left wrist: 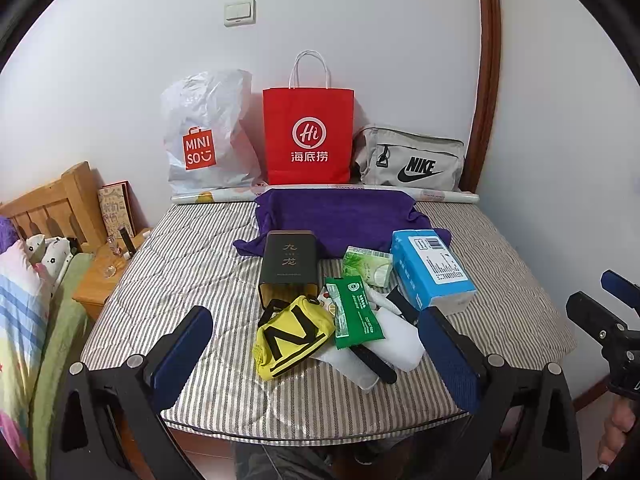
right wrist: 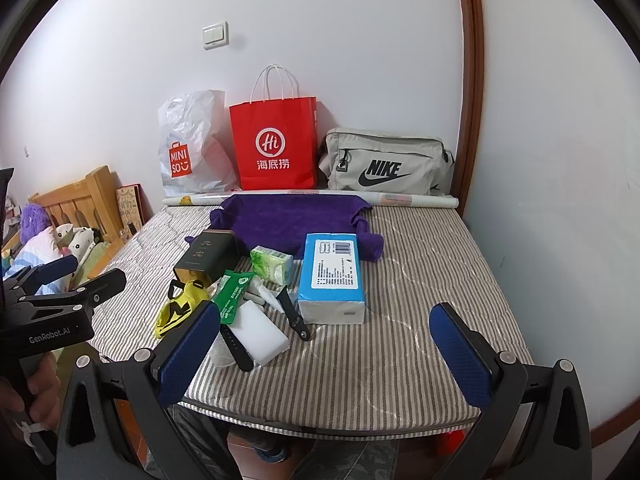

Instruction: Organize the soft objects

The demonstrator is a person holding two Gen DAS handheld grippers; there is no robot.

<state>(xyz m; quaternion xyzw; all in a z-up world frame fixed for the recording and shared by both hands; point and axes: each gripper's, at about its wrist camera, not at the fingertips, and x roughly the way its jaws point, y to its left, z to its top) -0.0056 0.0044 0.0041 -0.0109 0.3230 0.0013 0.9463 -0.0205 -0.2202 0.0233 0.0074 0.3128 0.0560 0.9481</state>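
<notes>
A: Left wrist view?
B: The left gripper (left wrist: 316,352) is spread wide and holds nothing, its blue textured pads above the striped quilted mattress (left wrist: 192,256). Between them lie a crumpled yellow pouch (left wrist: 292,336), a glossy green packet (left wrist: 354,312) and a white foam block (left wrist: 400,340).
A: Right wrist view?
B: The right gripper (right wrist: 326,352) is likewise agape and bare. Ahead sits a boxy blue tissue pack (right wrist: 332,276) on a plush purple towel (right wrist: 288,220), with a dark rectangular tin (right wrist: 206,256) lying beside it.
</notes>
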